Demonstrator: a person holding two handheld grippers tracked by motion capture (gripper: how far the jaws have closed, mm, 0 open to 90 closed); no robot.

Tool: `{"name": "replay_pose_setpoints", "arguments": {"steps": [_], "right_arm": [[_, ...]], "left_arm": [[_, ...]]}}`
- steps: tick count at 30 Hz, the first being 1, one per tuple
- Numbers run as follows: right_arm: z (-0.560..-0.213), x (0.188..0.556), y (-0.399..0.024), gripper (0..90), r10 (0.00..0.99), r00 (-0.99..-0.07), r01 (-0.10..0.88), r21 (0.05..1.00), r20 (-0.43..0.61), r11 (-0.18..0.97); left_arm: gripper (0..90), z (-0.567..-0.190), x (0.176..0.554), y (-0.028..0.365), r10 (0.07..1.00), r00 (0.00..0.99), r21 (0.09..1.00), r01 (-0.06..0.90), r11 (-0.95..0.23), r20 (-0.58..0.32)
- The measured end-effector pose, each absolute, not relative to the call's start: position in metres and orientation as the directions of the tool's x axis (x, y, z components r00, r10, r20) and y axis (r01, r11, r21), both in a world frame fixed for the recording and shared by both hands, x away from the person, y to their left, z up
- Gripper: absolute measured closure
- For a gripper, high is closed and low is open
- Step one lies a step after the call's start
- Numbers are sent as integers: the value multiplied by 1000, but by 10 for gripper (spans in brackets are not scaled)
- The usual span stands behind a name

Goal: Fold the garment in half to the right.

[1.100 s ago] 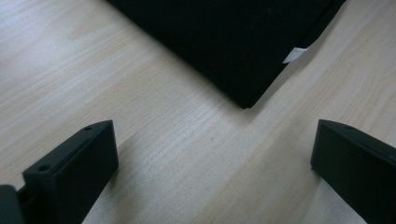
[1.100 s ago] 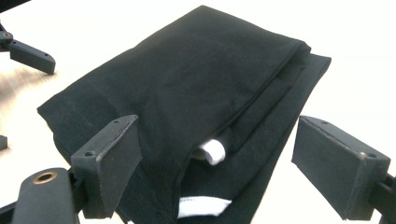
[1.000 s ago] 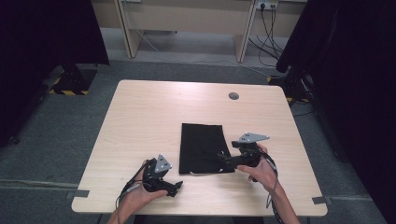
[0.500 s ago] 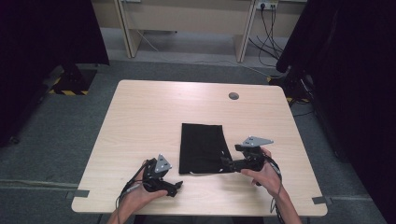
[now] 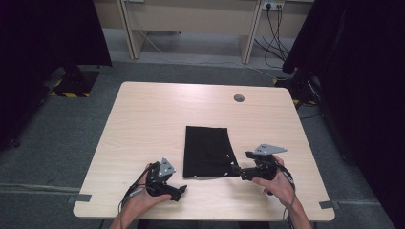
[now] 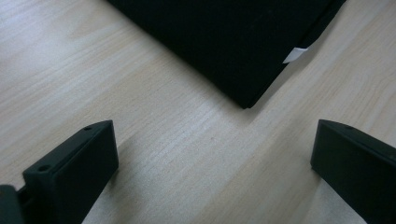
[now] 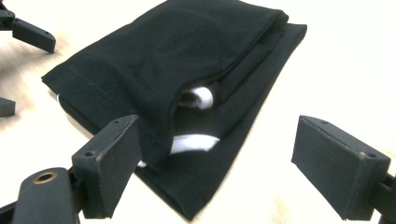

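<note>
A folded black garment [image 5: 208, 151] lies flat on the light wooden table [image 5: 153, 119], near its front middle. White labels [image 7: 196, 142] peek out between its layers. My right gripper [image 5: 238, 171] sits at the garment's near right corner, open, the cloth edge [image 7: 163, 154] just past its left jaw. My left gripper [image 5: 180, 192] rests low on the table in front of the garment's near left corner [image 6: 245, 100], open and holding nothing. A small white tag [image 6: 295, 54] shows at that side.
A round grey cable port [image 5: 239, 98] sits in the table's far right area. Dark curtains stand at both sides, and desk legs with cables are beyond the far edge. Tape marks the table's front corners.
My right gripper has dropped lower and slid toward the garment's near right corner. The left gripper and the garment have stayed put.
</note>
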State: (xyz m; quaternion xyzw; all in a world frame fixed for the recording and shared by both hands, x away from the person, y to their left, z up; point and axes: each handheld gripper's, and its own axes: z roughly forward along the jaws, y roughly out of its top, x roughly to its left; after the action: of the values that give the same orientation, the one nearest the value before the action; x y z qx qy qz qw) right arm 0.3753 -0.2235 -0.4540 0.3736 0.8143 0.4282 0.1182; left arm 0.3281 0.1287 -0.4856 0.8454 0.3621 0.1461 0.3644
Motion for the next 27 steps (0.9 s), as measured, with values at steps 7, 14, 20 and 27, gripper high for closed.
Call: {"name": "replay_pose_setpoints", "arguments": {"steps": [7,14,20,27], "right_arm": [[-456,367,-230,160,718,-687,505,784,112,361],[-461,360,-233,160,717,-689,509,774,105,375],[-465,354,-234,160,719,-688,513,768,100,384],[-473,348,-238,160,727,-681,527,752,94,396]], "left_arm": [[0,-486,328,129,719,695,722,506,-472,-17],[0,-486,328,129,719,695,722,506,-473,-17],[0,-486,328,129,718,695,722,506,-473,-16],[0,-486,328,129,718,696,722,506,-473,-17]]}}
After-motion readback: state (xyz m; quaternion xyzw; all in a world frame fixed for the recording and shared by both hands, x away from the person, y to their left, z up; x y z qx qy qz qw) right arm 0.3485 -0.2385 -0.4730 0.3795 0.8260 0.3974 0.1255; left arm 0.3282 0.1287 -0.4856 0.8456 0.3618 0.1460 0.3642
